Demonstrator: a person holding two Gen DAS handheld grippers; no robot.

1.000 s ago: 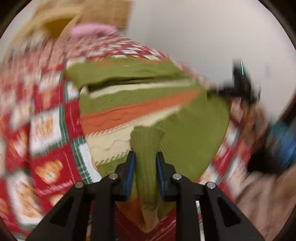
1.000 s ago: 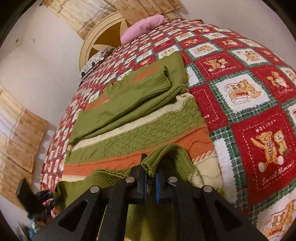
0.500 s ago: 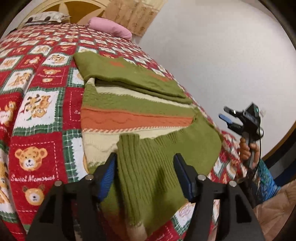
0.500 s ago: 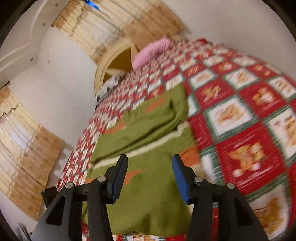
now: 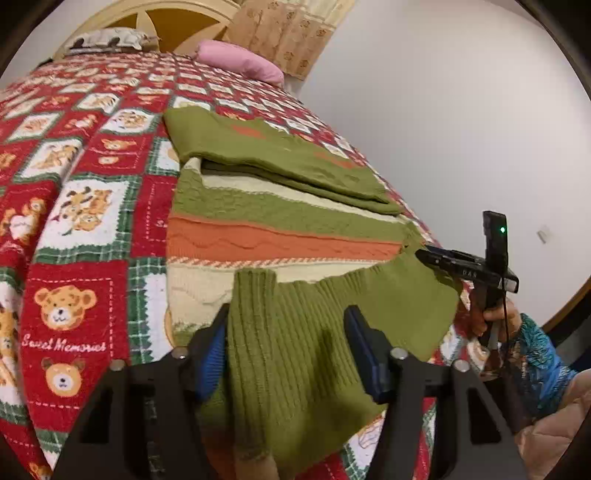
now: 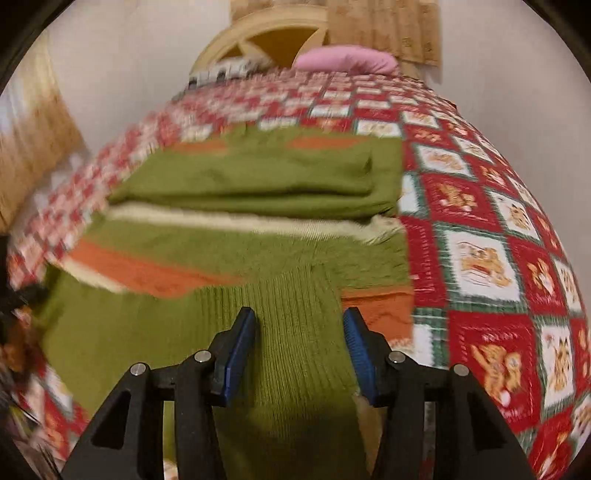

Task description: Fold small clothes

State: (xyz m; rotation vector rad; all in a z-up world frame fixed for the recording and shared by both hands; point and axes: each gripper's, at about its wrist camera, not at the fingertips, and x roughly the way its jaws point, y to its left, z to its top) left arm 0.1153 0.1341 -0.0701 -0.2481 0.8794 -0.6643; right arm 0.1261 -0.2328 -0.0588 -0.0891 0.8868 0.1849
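Ribbed-knit green sweater (image 5: 295, 339) lies slack between left gripper's (image 5: 286, 349) closing and right gripper's (image 6: 299, 350) parted jaws.

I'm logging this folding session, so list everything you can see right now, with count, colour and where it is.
sweater: one, green with orange and cream stripes, flat on the bed, both ends folded inward
bedspread: one, red and green check with bears, covering the bed
pillow: one, pink, at the bed's head
headboard: one, cream and yellow, behind the pillow
curtain: one, beige, beside the headboard
left gripper: black, blue pads, closing, over the ribbed hem without pressing it
right gripper: same colours, open over the hem
hand: one, holding the right gripper
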